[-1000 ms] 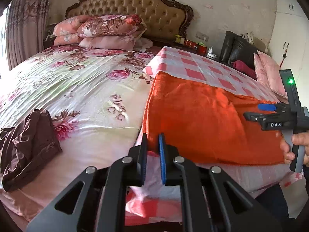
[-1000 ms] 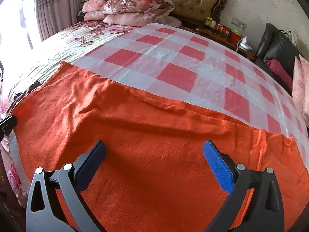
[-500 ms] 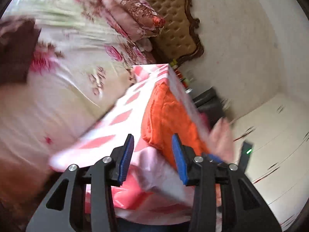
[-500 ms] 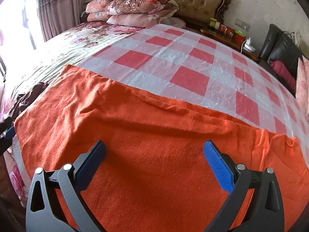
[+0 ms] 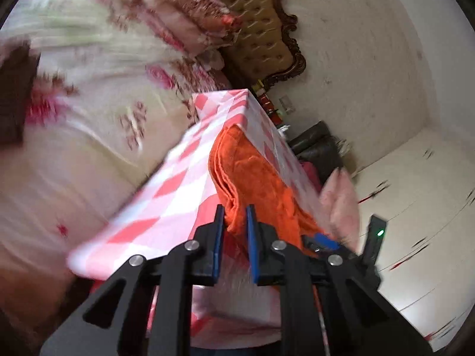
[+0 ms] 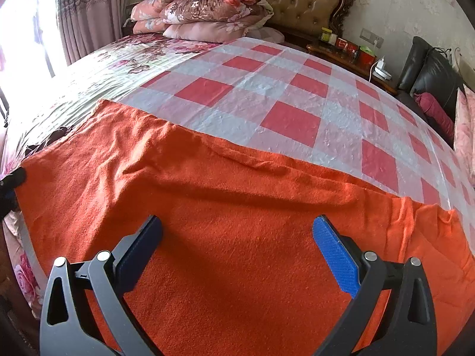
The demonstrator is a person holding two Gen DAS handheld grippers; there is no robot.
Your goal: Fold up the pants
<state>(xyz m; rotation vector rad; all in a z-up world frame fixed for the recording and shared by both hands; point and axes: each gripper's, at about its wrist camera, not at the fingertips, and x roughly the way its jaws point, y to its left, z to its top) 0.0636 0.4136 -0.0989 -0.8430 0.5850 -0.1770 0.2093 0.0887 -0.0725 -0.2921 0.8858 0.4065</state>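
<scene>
While the orange pants (image 6: 225,207) lie flat on the checked cloth (image 6: 267,95) at the bed's foot, already doubled into layers, I hold my left tool (image 5: 234,222) nearly shut around their bunched end corner; whether the pads truly pinch it I cannot tell. My right tool (image 6: 237,255) hangs wide open over the pants' middle, holding nothing. I judge further folds remain.
</scene>
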